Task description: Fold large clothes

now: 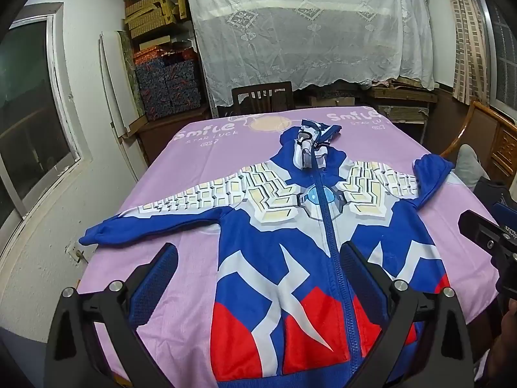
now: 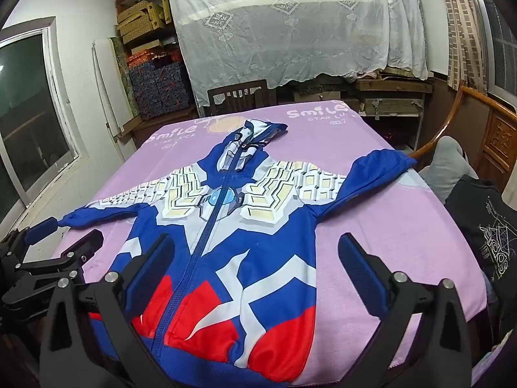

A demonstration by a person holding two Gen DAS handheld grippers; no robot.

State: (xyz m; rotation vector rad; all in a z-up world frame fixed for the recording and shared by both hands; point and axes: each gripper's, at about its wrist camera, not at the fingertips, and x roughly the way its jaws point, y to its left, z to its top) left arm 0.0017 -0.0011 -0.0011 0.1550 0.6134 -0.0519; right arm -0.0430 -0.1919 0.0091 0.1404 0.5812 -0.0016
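While both tools hang above the near hem with nothing between their pads, the garment lies ready for a first fold. Left tool (image 1: 258, 274): spread wide, empty, tilted down over the red and blue panels left of the zip. Right tool (image 2: 257, 266): likewise spread wide and empty, over the panels right of the zip; neither touches cloth, as far as the views show. Just under and ahead of them, the hooded jacket (image 1: 290, 245) lies front up, zipped, flat on the table (image 1: 194, 174) under its purple cover, hem nearest, which probably lets each tool take a side. Farther ahead, the left sleeve (image 1: 155, 216) stretches straight out toward that tool's outer side; the right sleeve (image 2: 365, 174) bends up toward the table's edge. Sleeves spread so suit folding inward first, I judge. Farthest, the hood (image 1: 313, 145) lies crumpled at the collar, and a dark chair (image 1: 261, 95) stands behind the table.
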